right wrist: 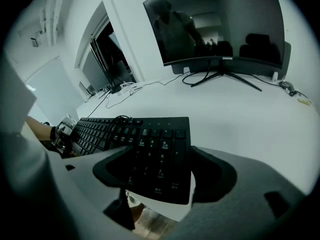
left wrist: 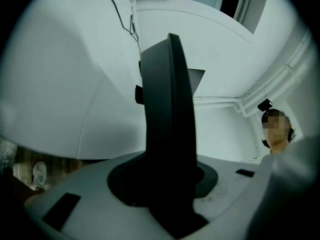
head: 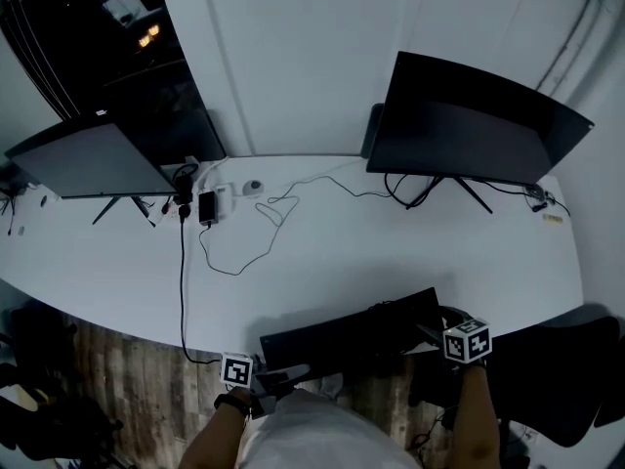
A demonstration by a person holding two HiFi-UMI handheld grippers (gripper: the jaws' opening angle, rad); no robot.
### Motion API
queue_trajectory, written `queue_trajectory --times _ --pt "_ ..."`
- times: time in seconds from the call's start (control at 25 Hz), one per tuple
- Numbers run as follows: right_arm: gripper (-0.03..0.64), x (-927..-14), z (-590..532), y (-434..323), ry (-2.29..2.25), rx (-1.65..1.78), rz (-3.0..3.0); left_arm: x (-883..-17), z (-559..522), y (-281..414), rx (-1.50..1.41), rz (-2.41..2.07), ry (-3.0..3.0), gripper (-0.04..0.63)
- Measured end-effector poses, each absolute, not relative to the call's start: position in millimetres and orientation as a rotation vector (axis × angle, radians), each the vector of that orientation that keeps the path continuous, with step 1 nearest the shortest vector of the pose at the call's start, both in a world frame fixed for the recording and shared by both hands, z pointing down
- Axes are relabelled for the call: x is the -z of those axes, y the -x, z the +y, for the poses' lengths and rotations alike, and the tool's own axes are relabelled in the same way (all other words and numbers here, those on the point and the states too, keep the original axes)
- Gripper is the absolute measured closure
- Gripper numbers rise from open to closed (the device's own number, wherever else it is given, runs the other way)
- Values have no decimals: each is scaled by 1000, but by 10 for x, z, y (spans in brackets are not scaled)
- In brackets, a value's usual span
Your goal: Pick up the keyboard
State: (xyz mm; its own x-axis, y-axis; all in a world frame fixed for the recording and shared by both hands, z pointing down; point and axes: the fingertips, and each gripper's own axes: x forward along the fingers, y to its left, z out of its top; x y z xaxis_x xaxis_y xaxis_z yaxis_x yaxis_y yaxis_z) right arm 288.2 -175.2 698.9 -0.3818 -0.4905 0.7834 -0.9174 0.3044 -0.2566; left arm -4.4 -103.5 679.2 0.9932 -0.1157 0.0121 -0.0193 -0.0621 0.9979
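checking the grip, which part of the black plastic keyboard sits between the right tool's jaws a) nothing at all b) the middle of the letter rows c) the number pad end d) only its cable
c: the right gripper view shows the number pad end of the black plastic keyboard between the jaws of the right tool.

Black flat plastic keyboard [right wrist: 150, 149], pale legends on its keys; plain white curved desktop [head: 410, 252]; grey-brown wood-plank floor [head: 117, 379], streaky grain.

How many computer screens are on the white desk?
2. The left screen stands at the desk's far left end; the right screen stands at its far right. None seems hidden.
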Motion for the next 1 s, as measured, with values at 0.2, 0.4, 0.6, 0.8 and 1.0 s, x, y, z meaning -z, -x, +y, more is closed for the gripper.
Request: queue_trajectory --times 0.2,0.4,0.6,0.8,1.0 --pt "264 -6596 -1826 -3077 -1330 -879 -2021 -6511 -1196 -115 64 -69 -1701 474" --pt "264 -6215 -1839 -3319 -1442 -814 -2038 -6226 -1365 -314 34 -13 -1768 474" --pt "264 -5925 -1741 -3533 -1546 -772 -2040 -5947 -1451 -509 -6 47 -1849 474" --pt "264 -5660 -1613 -3688 -1643 -724 -2039 -5644 -1515 -679 -31 115 -1939 476" --pt "262 -5542 -1485 -3772 -1709 -702 -2032 -5647 -1488 -717 -77 116 -1907 476"
